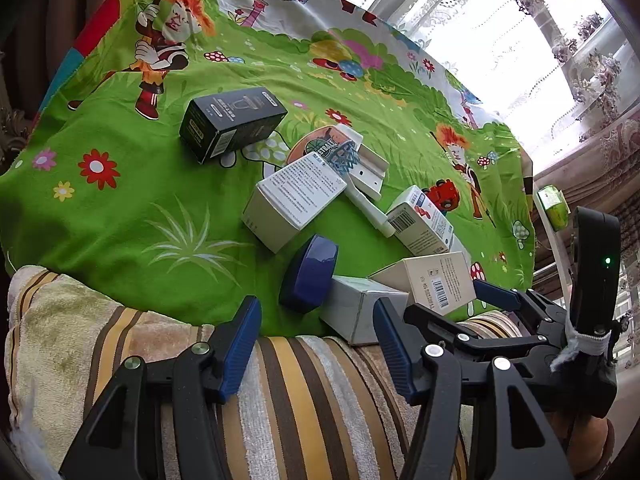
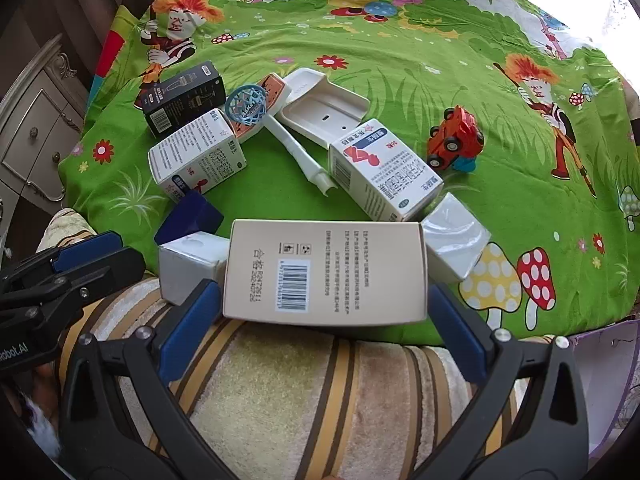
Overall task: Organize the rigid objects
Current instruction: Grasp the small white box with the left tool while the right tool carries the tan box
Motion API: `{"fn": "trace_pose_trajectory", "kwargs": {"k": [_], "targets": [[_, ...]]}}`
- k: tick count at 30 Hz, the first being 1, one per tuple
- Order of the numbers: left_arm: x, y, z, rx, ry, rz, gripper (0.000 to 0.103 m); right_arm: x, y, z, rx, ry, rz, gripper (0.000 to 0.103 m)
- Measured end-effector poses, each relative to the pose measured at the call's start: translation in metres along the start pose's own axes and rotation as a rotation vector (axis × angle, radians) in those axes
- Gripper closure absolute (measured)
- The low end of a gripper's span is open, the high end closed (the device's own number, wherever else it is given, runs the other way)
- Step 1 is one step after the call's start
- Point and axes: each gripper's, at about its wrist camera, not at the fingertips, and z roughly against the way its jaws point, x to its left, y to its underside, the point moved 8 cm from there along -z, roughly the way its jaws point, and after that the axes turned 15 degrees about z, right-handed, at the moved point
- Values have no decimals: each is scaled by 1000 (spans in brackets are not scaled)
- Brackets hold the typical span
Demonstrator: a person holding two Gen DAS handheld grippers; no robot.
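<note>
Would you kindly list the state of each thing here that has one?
Right gripper: shut on the beige box, lifted at an angle.
Left gripper: open, empty.
Toy car: tipped up, wheels showing.
Black box: lying flat, closed.
Blue case: standing on edge, closed.

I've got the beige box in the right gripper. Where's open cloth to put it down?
Bare green cloth lies beyond the red toy car and to its right, toward the mushroom print. More lies left of the black box. The middle, around the white cartons, is crowded.
</note>
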Motion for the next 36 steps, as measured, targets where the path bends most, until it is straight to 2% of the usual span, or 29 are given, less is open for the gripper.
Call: {"fn": "trace_pose_trajectory", "kwargs": {"k": [5, 6, 11, 15, 21, 25, 30, 33, 36], "targets": [[0, 0, 0, 0, -1, 0, 44, -3, 1, -6, 14, -3, -14, 0], [0, 0, 0, 0, -1, -1, 44, -3, 2, -6, 14, -9, -18, 4], [0, 2, -1, -1, -16, -10, 44, -3, 2, 2, -24, -16, -25, 4], [-3, 3, -1, -7, -43, -31, 44, -10, 7, 16, -75, -30, -78, 4], [-17, 6, -1, -29, -125, -112, 44, -28, 20, 46, -171, -30, -149, 4], [-36, 12, -9, -20, -161, -182, 38, -40, 30, 63, -214, -20, -176, 4], [-54, 17, -23, -5, -234, -267, 38, -59, 48, 82, -247, 20, -193, 4], [-56, 18, -31, 2, -290, -295, 38, -75, 62, 93, -264, 80, -200, 4], [-58, 18, -39, 9, -331, -328, 38, -89, 75, 103, -276, 104, -219, 4]]}}
